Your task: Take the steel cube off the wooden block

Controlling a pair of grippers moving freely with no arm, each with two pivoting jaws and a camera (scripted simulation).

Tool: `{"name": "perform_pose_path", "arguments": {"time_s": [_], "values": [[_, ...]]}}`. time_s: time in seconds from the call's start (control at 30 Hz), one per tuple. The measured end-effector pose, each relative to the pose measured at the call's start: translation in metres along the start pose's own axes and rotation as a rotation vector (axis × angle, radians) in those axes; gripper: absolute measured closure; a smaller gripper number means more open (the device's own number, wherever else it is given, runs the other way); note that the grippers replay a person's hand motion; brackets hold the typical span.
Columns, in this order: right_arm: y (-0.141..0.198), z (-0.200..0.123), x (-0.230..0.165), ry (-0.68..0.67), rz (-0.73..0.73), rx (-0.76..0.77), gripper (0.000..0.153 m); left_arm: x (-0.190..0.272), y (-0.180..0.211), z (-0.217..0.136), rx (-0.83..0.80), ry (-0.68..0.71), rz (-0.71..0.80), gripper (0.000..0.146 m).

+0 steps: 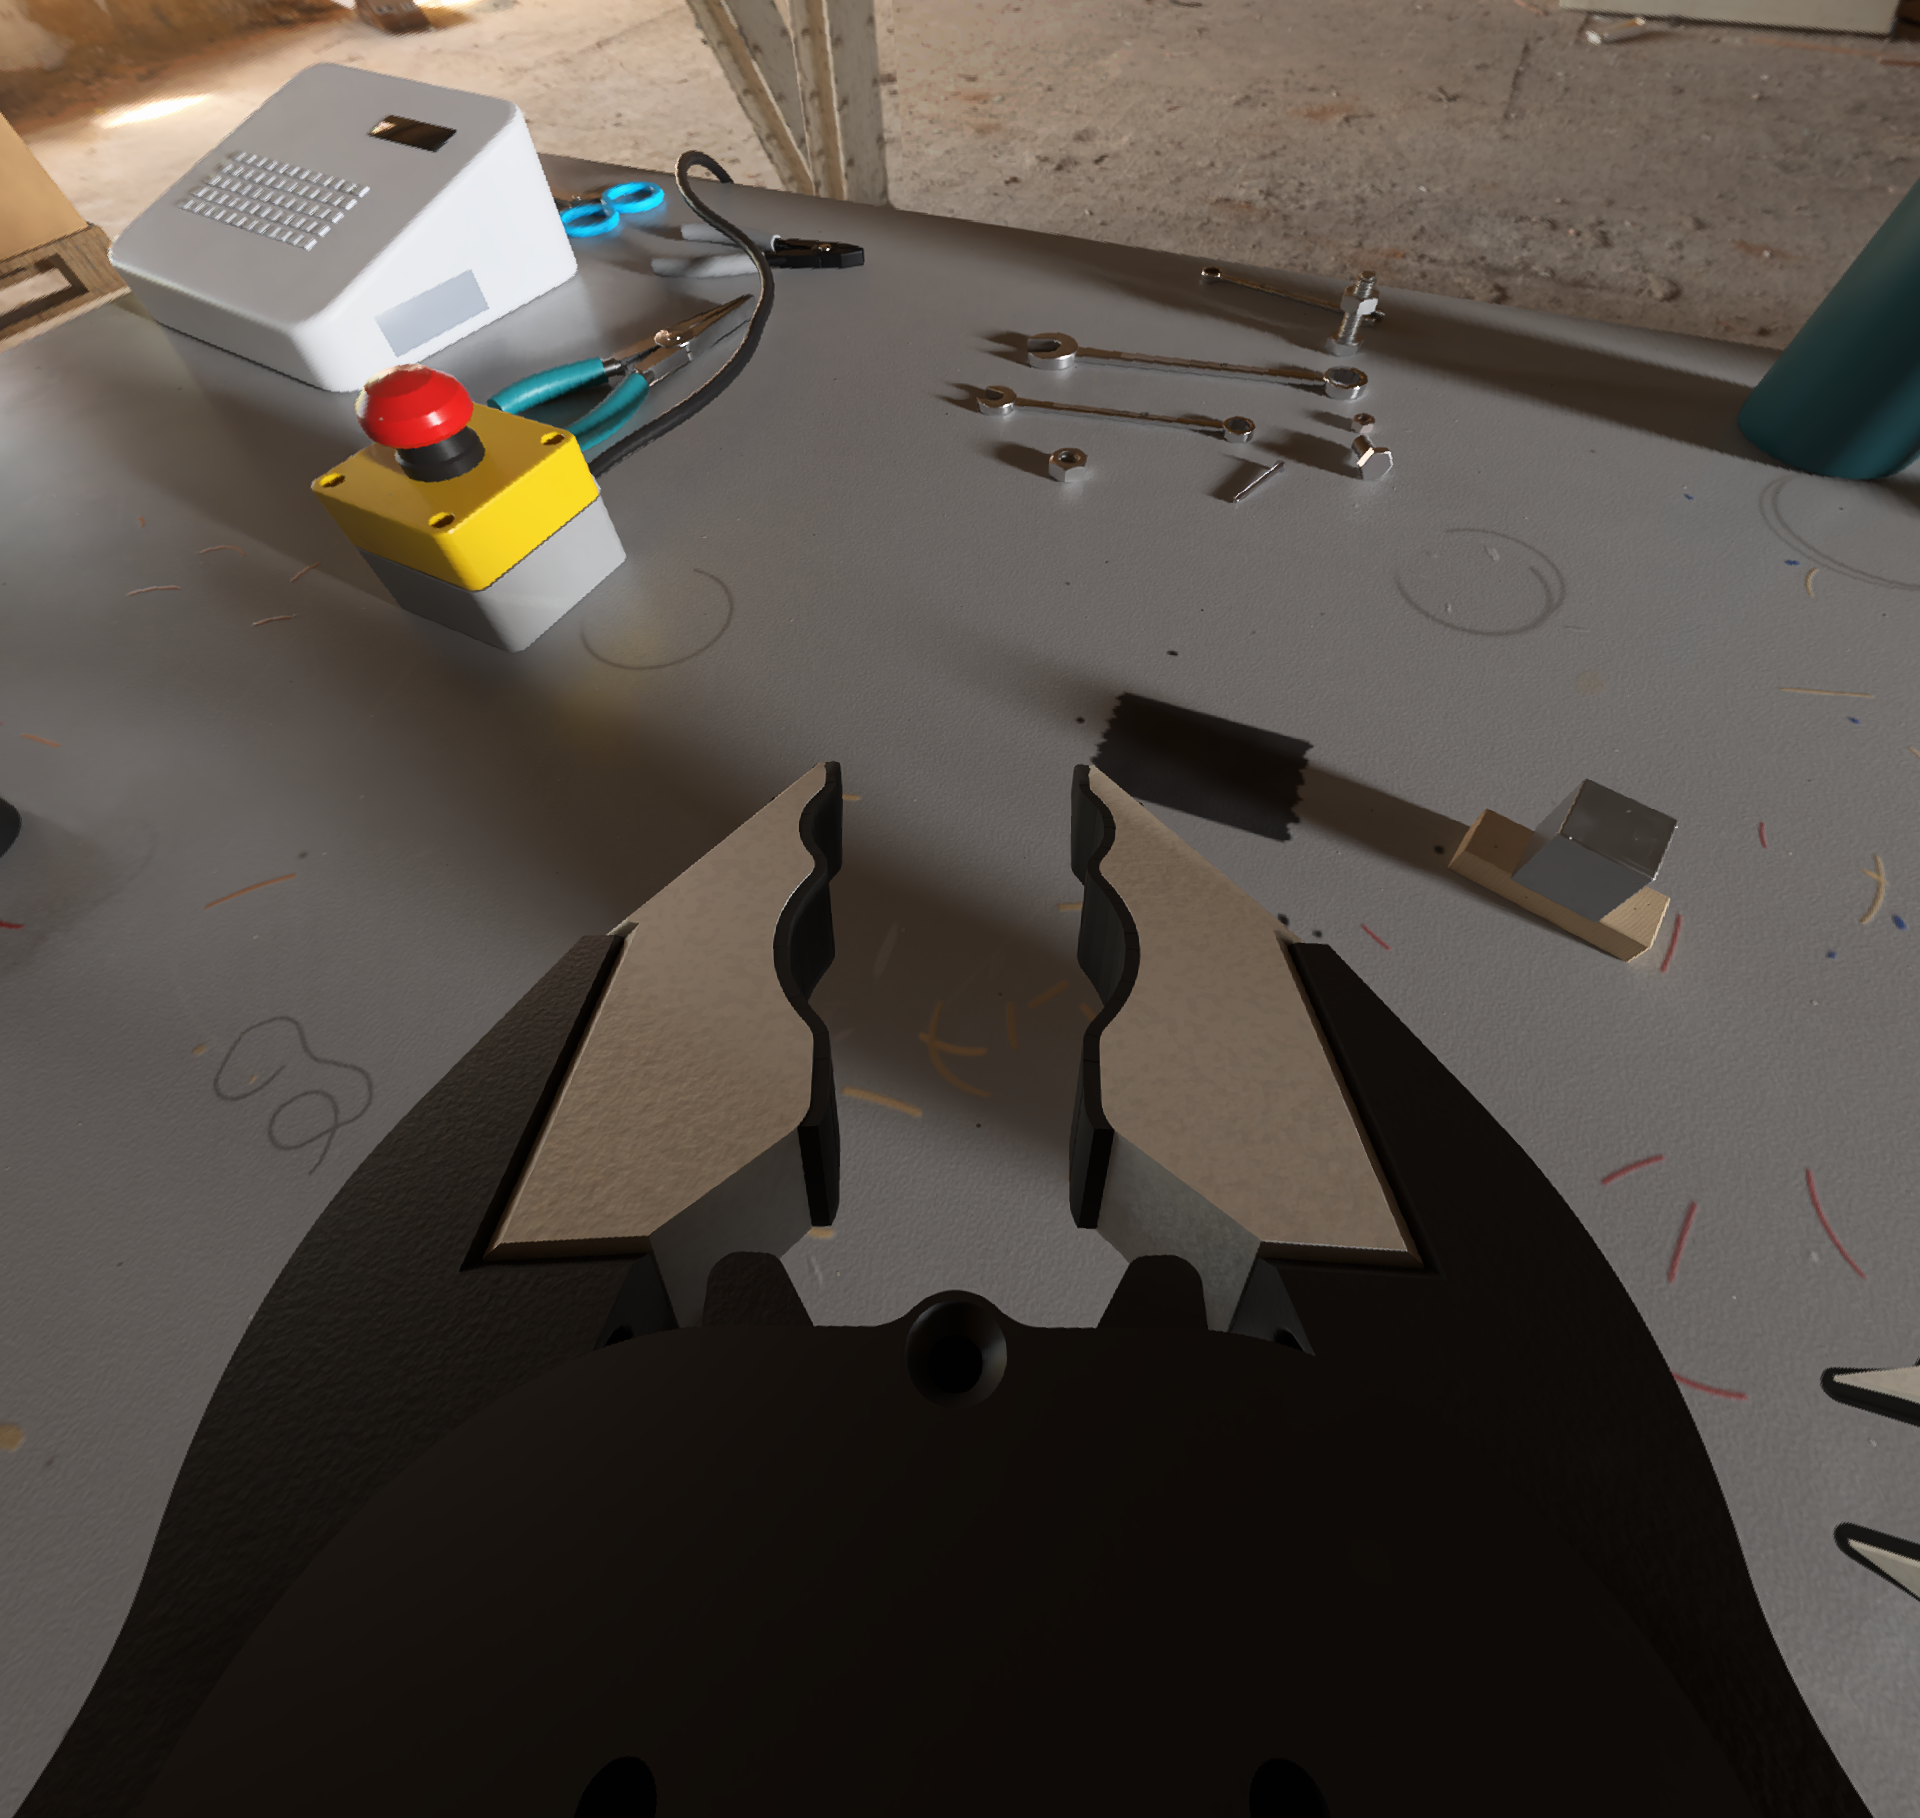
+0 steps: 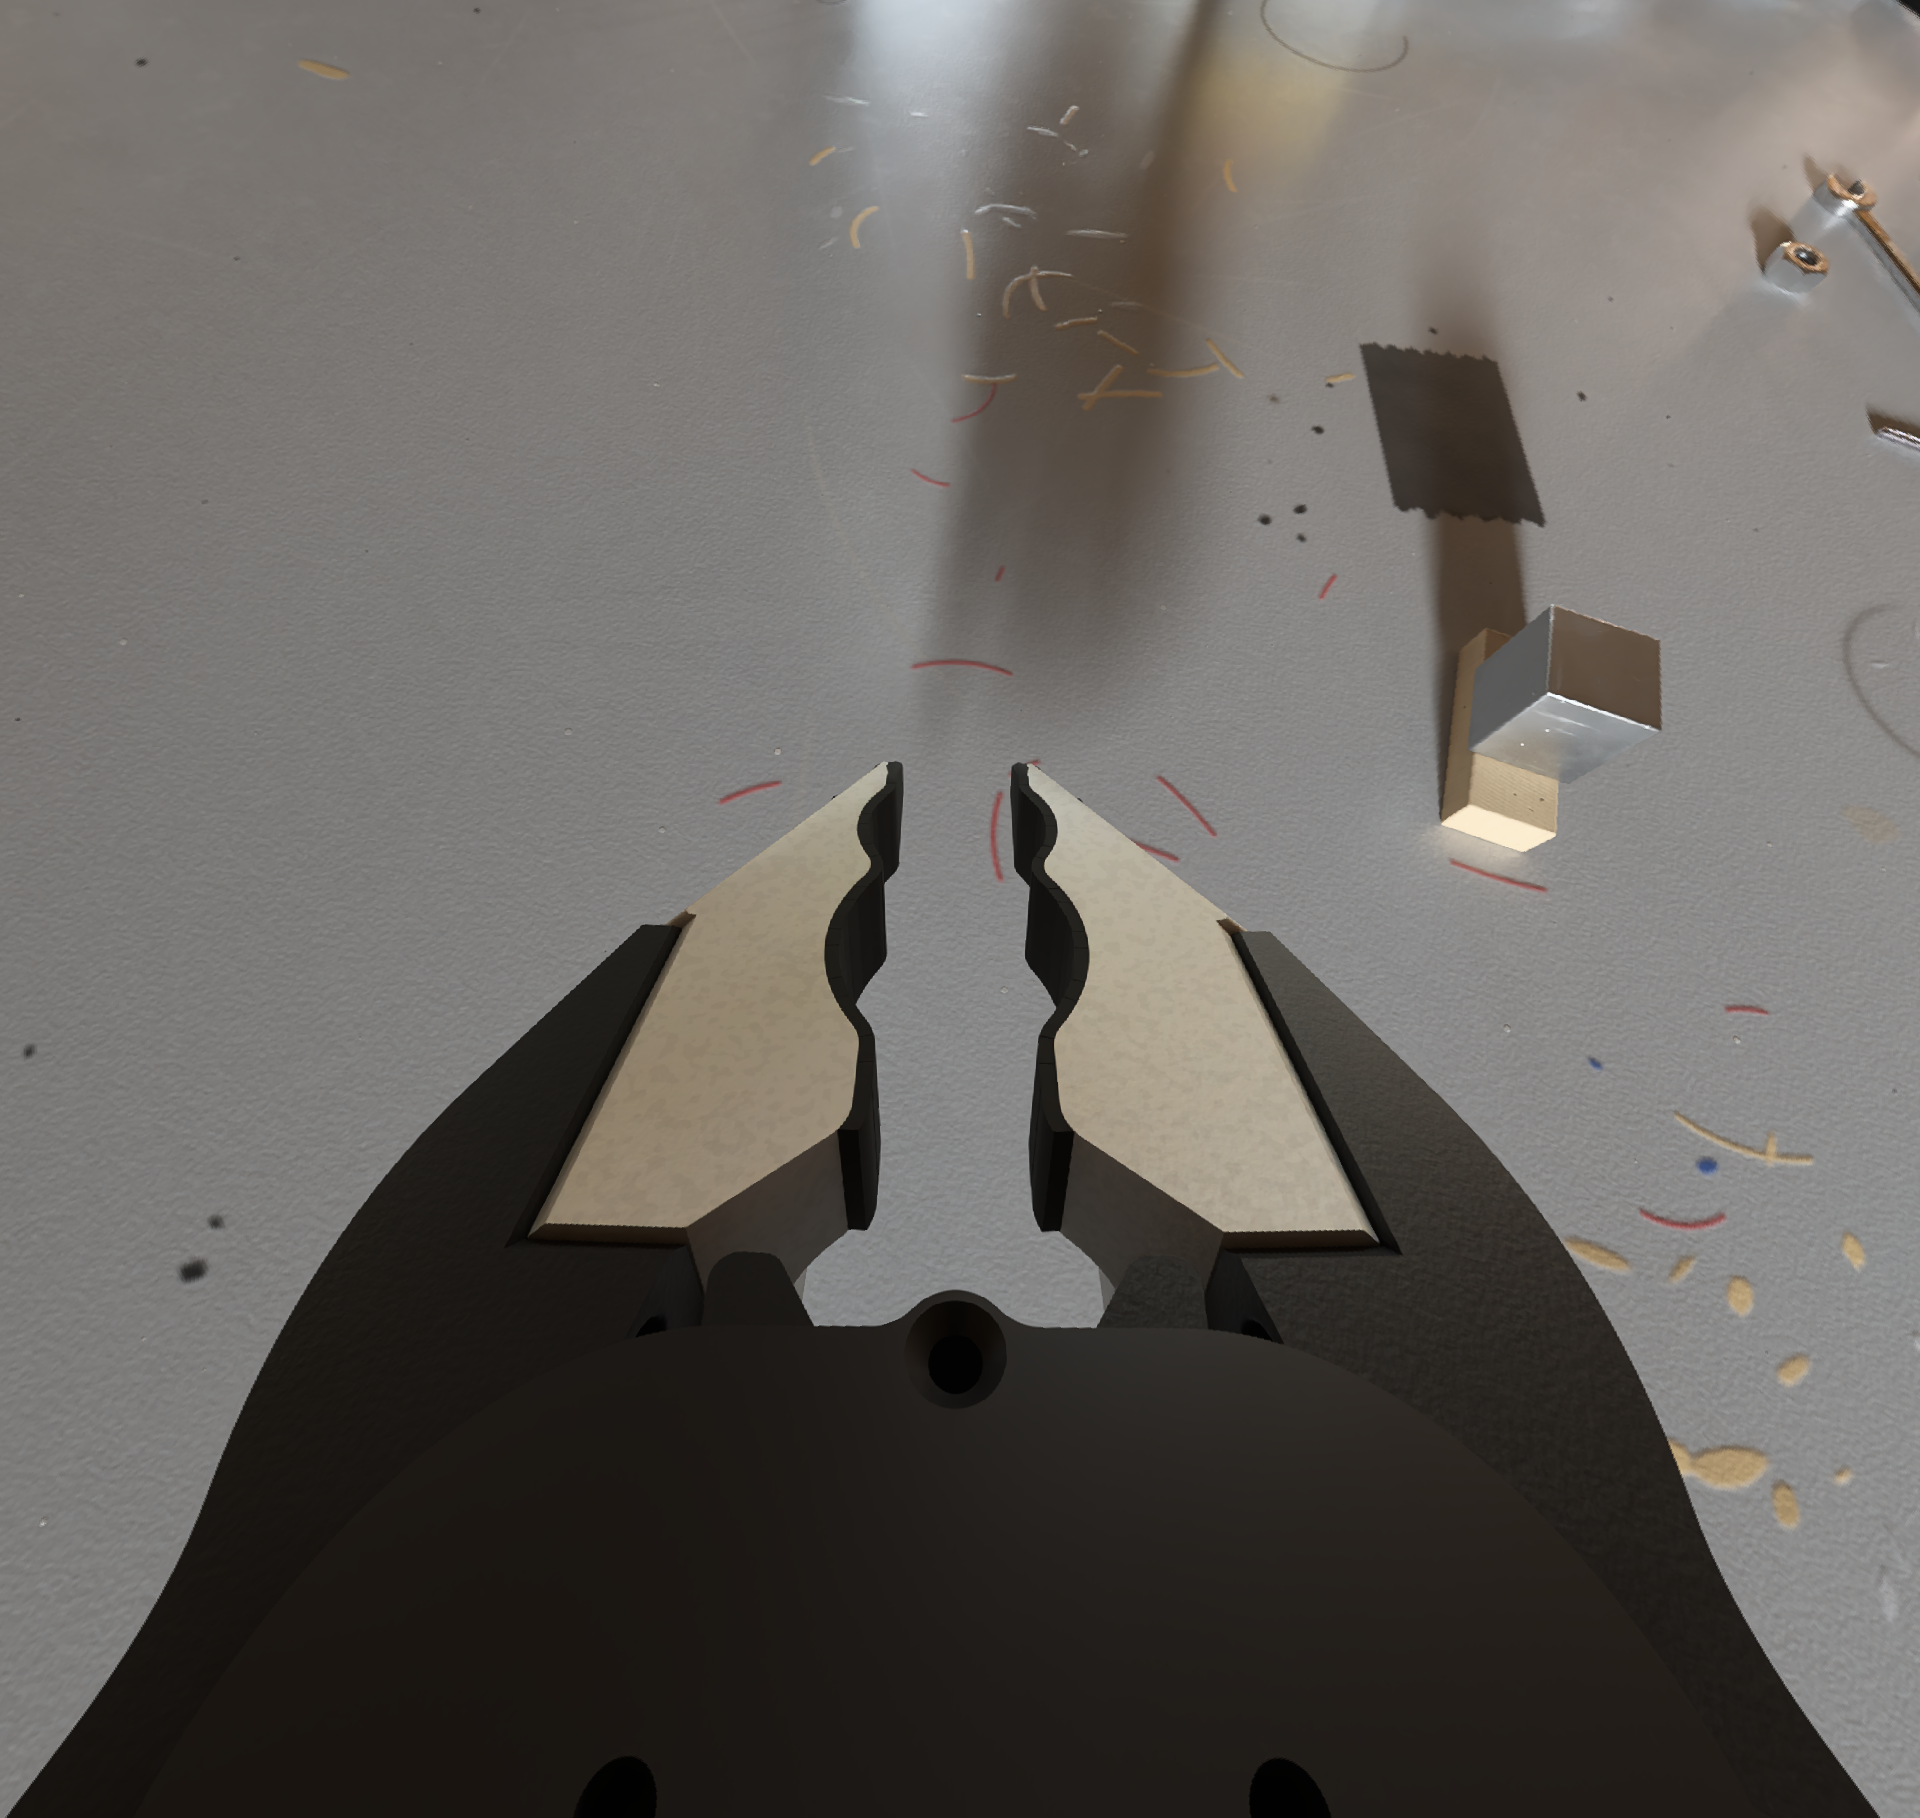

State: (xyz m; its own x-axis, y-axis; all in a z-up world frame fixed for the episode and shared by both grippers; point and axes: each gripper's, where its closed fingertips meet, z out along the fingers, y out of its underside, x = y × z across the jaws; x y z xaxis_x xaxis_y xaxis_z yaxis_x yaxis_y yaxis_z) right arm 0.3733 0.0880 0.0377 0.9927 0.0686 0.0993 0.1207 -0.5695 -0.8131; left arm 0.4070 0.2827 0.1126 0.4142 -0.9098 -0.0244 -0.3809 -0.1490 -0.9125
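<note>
The steel cube [image 1: 1605, 849] rests on the wooden block [image 1: 1558, 885], which lies on the grey bench [image 1: 935, 573]. The left gripper [image 1: 954, 781] and right gripper [image 2: 956, 776] both hover above the bench with jaws parted and empty, well apart from the block.

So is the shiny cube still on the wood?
Yes, on. The cube sits atop the block, overhanging one side; neither gripper touches it.

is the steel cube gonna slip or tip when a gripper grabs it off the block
The steel cube looks polished and mirror-like, so probably slippery and heavy for its size. It overhangs the narrow wooden block, so a sideways nudge may topple it. Flat faces should suit a square pinch.
</note>
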Motion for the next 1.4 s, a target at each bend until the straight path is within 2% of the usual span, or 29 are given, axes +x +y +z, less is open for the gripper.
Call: {"name": "perform_pose_path", "arguments": {"time_s": [0.17,0.33,1.07,1.13,1.23,1.3,1.4], "values": [[-0.002,0.002,-0.009,-0.030,0.002,0.002,0.132,0.001,0.000,0.000,-0.002,0.001,0.002,0.102],[-0.005,0.004,-0.022,-0.142,0.073,0.030,0.132,0.001,0.000,0.000,-0.001,0.002,0.001,0.102],[-0.007,0.004,-0.021,-0.154,0.081,0.036,0.130,0.001,0.001,0.001,-0.006,0.006,0.001,0.101],[-0.012,0.002,-0.013,-0.131,0.075,0.072,0.130,-0.001,0.002,0.001,-0.005,0.004,-0.007,0.101],[-0.023,-0.004,0.017,-0.016,0.074,0.097,0.131,-0.003,0.001,0.000,0.002,0.006,-0.021,0.101],[-0.025,-0.007,0.047,0.087,0.126,0.079,0.130,-0.003,0.000,-0.001,0.008,0.008,-0.024,0.101],[-0.023,-0.005,0.090,0.173,0.206,0.014,0.130,-0.004,0.000,-0.001,0.009,0.010,-0.023,0.101]]}}
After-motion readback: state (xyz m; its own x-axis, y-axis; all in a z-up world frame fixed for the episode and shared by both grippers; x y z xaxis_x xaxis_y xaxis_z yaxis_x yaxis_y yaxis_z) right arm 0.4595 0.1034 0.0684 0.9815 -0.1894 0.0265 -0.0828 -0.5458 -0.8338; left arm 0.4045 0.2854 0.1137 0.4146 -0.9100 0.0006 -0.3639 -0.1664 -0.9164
